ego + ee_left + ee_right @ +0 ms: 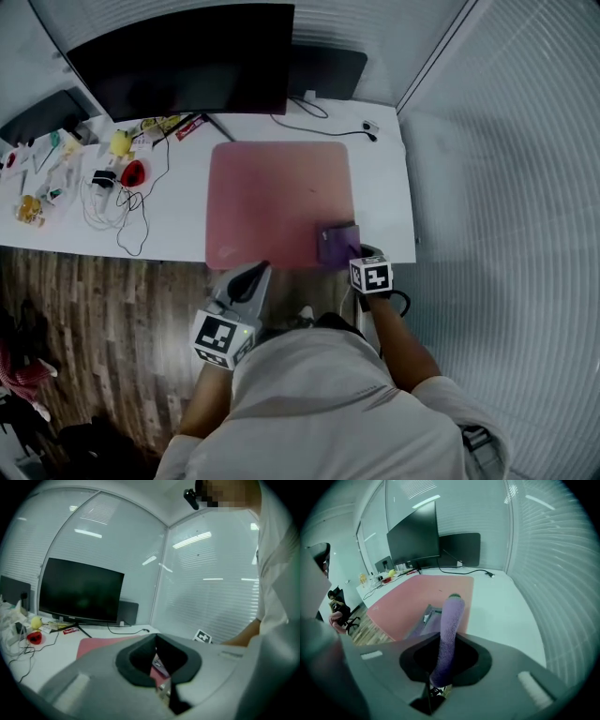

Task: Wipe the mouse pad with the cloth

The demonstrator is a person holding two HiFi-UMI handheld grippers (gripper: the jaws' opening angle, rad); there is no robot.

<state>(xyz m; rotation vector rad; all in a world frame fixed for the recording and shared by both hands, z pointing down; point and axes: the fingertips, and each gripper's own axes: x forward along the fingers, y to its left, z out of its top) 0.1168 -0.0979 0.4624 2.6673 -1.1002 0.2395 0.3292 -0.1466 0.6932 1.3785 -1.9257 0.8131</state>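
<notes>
White desk, far left: tangle of white cables. Rear: black flat monitor. Left gripper: off the desk's near edge, jaws pressed together, nothing between. Pink rectangular mouse pad: flat at desk centre. Purple terry cloth: on the pad's near right corner, pinched by the right gripper.

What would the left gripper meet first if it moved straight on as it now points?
Probably the pink mouse pad, at its near edge; the purple cloth lies further right. Depth unclear.
</notes>
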